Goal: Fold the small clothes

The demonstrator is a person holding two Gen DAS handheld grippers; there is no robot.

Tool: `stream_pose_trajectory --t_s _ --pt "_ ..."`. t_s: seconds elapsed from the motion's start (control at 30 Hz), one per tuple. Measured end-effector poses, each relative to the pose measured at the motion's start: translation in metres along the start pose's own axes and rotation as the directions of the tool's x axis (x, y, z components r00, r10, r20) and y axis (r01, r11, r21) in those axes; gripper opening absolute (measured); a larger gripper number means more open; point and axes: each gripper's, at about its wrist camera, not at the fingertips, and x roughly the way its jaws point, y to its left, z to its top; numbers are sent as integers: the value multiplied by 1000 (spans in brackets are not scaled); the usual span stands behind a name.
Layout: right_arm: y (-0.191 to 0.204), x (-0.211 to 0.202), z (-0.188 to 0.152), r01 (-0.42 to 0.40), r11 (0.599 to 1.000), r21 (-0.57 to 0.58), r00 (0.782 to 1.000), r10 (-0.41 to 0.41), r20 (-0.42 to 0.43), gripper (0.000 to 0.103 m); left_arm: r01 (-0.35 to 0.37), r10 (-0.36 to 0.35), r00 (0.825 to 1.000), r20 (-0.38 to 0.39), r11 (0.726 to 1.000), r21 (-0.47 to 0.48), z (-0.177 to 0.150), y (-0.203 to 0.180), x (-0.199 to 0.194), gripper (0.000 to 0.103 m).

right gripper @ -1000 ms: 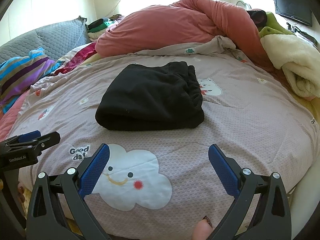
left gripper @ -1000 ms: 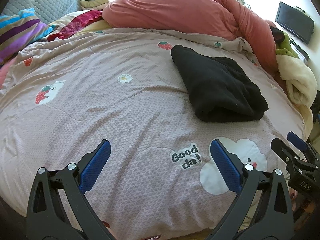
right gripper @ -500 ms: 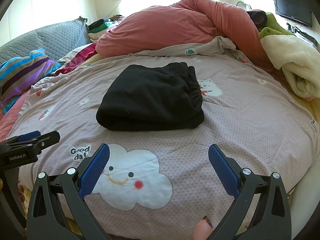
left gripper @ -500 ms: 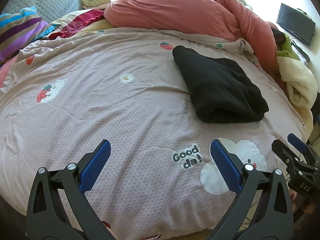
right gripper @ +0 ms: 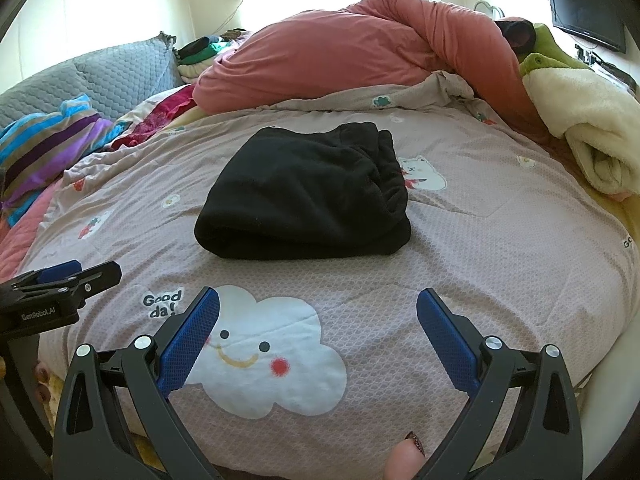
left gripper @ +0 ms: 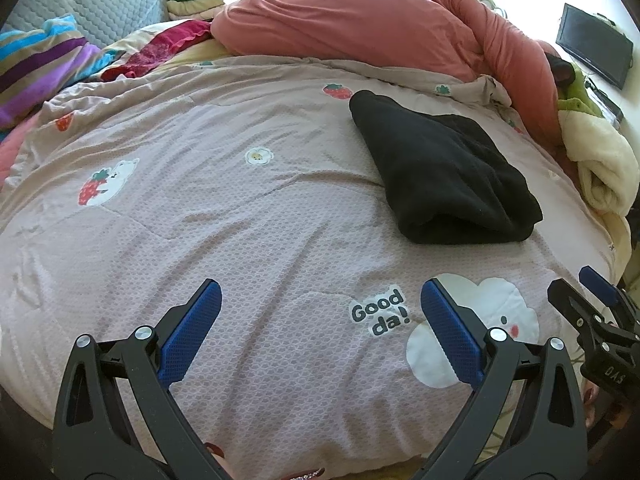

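A black fleece garment [right gripper: 308, 196] lies folded in a thick bundle on the mauve patterned bedspread [right gripper: 500, 240]; it also shows in the left wrist view [left gripper: 444, 168], to the right of centre. My left gripper [left gripper: 320, 328] is open and empty, held over the near edge of the bed, well short of the garment. My right gripper [right gripper: 318, 320] is open and empty above the cloud print, with the garment straight ahead. Each gripper shows at the side of the other's view: the right gripper [left gripper: 592, 300] and the left gripper [right gripper: 76, 276].
A large pink duvet [right gripper: 352, 52] is heaped at the back of the bed. A cream blanket [right gripper: 592, 136] lies at the right, a striped blanket [left gripper: 44, 64] and grey pillow [left gripper: 100, 4] at the left. A TV [right gripper: 584, 12] hangs on the right wall.
Both grippers have drifted slightly, so the garment sits a little differently in each view. Both stay open; the garment has not moved.
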Motion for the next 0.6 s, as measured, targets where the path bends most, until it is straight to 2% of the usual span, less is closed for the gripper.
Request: stream_pose_trajectory --t_s 0.37,0.6 --pt "0 1 -2 -3 1000 10 1000 3 -8 98 15 -15 1000 0 1000 23 -1 -6 -3 93" --pt "-3 2 -2 0 1000 19 1000 0 -10 98 2 -1 1000 -28 1000 17 -4 -6 2 93"
